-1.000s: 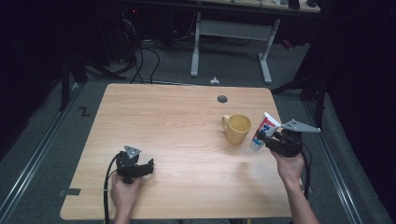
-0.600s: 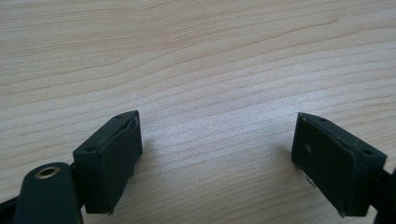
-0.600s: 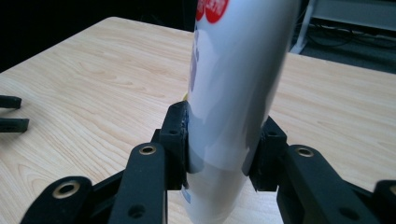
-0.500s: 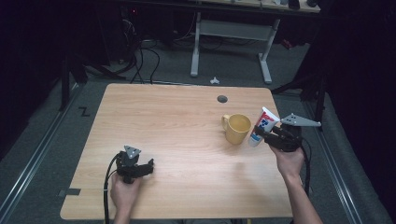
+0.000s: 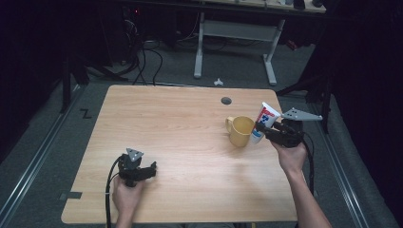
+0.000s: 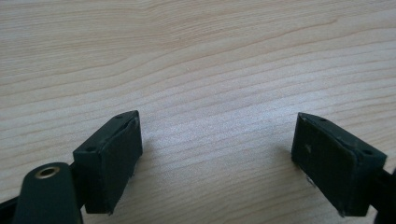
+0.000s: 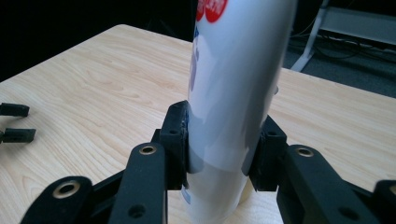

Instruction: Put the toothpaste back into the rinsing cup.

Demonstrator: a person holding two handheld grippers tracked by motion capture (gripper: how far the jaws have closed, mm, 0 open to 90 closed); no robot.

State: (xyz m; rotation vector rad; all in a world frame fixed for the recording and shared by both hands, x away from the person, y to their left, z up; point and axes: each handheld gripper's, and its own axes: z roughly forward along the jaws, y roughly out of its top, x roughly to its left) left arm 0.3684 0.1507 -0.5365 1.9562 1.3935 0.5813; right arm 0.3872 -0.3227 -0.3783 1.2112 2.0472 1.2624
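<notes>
A white tube with red and blue print stands nearly upright, cap end down, and my right gripper is shut on its lower part. It hangs just right of a yellow mug on the wooden table. In the right gripper view the tube rises between the two black pads, which press on both its sides. My left gripper rests low at the table's front left, held by a hand. Its jaws stand wide open over bare wood with nothing between them.
A round cable hole lies in the tabletop behind the mug. Beyond the far edge stand a grey desk frame and loose cables on the floor. The left gripper's fingers appear far off in the right gripper view.
My right gripper has lifted the tube a little and carried it slightly left, closer to the mug. The left gripper has stayed where it was.
</notes>
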